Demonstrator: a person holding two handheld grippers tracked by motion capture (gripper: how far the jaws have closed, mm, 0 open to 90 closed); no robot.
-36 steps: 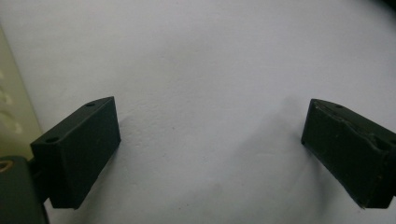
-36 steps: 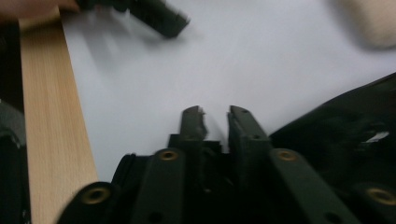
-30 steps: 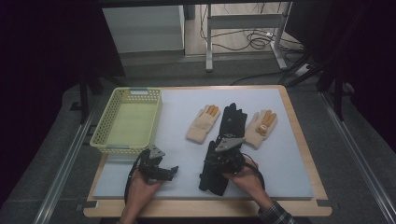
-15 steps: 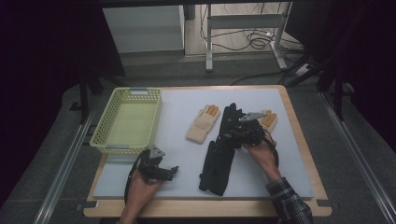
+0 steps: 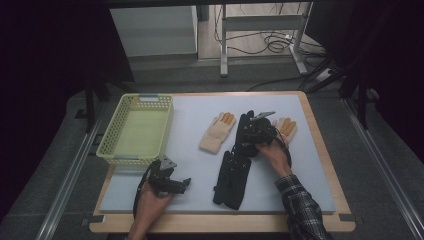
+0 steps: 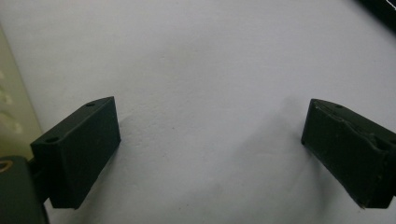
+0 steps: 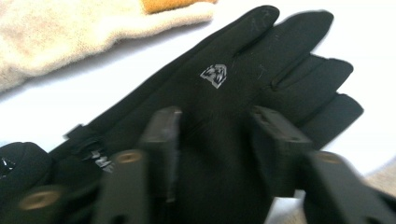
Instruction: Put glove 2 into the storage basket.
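The right tool [image 7: 215, 149] is hovering jaws-apart over the black glove [image 7: 224, 107] lying flat mid-surface between the tan gloves, soft floppy fabric I'd pinch at the palm, while the left tool [image 6: 210, 154] is sitting open.

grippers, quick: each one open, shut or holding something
left gripper: open, holding nothing, over bare mat.
right gripper: open, fingers over the black glove, not clamped.

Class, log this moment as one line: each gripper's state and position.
left gripper: open, over bare mat | right gripper: open, jaws astride upper black glove | basket: empty
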